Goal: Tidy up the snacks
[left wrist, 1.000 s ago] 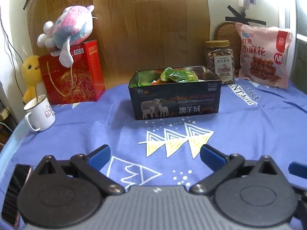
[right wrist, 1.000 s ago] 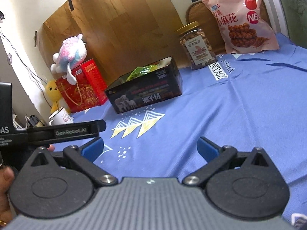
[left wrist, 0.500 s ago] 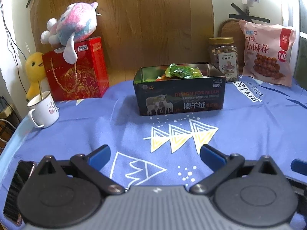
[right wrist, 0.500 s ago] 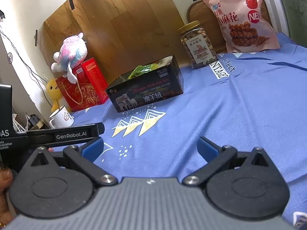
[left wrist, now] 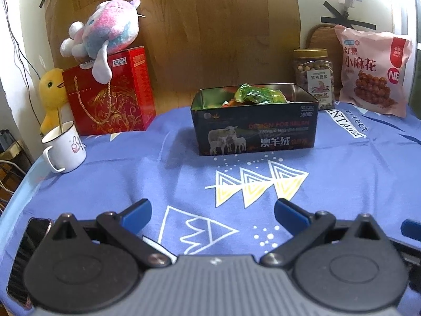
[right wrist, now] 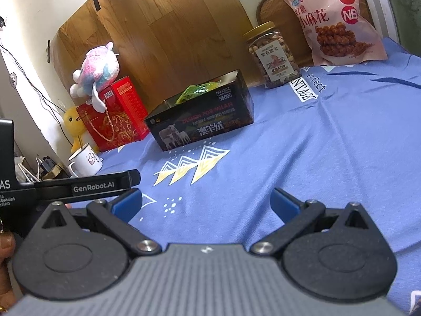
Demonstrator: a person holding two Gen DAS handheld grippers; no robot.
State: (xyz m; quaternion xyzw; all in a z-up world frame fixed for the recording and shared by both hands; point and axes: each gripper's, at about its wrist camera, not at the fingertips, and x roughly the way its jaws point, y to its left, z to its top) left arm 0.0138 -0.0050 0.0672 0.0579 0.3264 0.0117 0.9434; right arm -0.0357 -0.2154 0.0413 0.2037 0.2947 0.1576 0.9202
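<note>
A black tin box (left wrist: 254,129) (right wrist: 202,126) stands on the blue tablecloth, holding green snack packets (left wrist: 256,94) (right wrist: 196,92). Behind it to the right are a jar of nuts (left wrist: 314,77) (right wrist: 273,55) and a pink snack bag (left wrist: 372,71) (right wrist: 334,18) leaning on the wall. My left gripper (left wrist: 211,212) hovers low over the cloth, well short of the box, open and empty. My right gripper (right wrist: 205,202) is also open and empty, further right and back from the box. The left gripper's body (right wrist: 79,185) shows at the left of the right wrist view.
A red gift box (left wrist: 110,94) with a plush toy (left wrist: 105,36) on top stands at the back left, beside a yellow duck (left wrist: 51,92) and a white mug (left wrist: 64,146). A phone (left wrist: 26,250) lies near the front left edge. A wooden board (left wrist: 210,26) backs the table.
Both grippers have drawn slightly back and up, so the box and the back row sit a little lower and farther in view. The jaws have stayed open.
</note>
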